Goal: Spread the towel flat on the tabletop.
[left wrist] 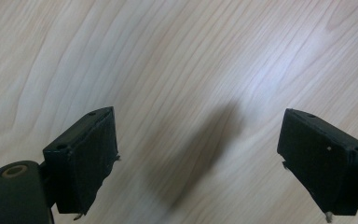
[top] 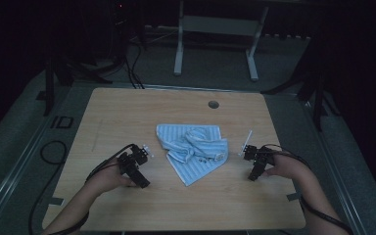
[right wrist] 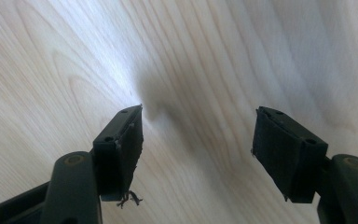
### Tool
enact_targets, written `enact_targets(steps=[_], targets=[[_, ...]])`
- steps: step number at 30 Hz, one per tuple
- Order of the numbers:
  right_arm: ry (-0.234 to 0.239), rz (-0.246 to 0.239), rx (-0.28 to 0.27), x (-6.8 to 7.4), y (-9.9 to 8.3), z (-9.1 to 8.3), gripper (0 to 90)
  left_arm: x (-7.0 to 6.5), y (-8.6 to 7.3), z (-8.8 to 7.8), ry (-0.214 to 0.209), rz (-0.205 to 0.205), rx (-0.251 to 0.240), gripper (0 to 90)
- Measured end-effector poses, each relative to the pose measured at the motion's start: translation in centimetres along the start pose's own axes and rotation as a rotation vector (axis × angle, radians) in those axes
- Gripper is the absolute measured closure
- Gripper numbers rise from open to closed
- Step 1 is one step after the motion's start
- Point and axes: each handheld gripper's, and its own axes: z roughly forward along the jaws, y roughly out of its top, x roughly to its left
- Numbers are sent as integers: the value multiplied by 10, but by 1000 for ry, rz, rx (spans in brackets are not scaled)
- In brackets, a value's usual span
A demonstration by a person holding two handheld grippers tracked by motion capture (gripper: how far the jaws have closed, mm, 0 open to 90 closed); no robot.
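Note:
A crumpled light-blue striped cloth lies at the middle of the wooden table. My left gripper sits to the cloth's left, held low over the wood and apart from the fabric. My right gripper is to the cloth's right, also clear of it. In the left gripper view the gripper has its black jaws wide apart over bare wood grain, nothing between them. The right gripper likewise stands open over bare wood, with a few threads stuck to one pad.
A small round hole is set in the table near its far edge. White frame legs stand on the floor behind the table. Black cables trail on the floor at the left.

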Motion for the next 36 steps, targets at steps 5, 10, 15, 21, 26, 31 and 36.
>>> enact_targets(steps=[5,10,15,21,26,31,36], targets=[[1,-29,-20,-1,15,-8,339,-11,19,3,-10,44,-9,145],[-5,-53,-13,-5,31,-14,345,-25,39,3,-27,105,-13,152],[-8,-88,-37,-10,49,-25,353,-40,59,5,-54,165,-15,206],[-18,-156,-48,-12,71,-35,353,-57,78,11,-65,219,-13,246],[3,-164,-75,-23,85,-42,363,-67,91,17,-62,240,-26,246],[-3,-156,-102,-38,95,-43,371,-74,100,23,-63,260,-30,246],[3,-127,-109,-51,104,-42,403,-80,108,35,-49,270,-4,246]])
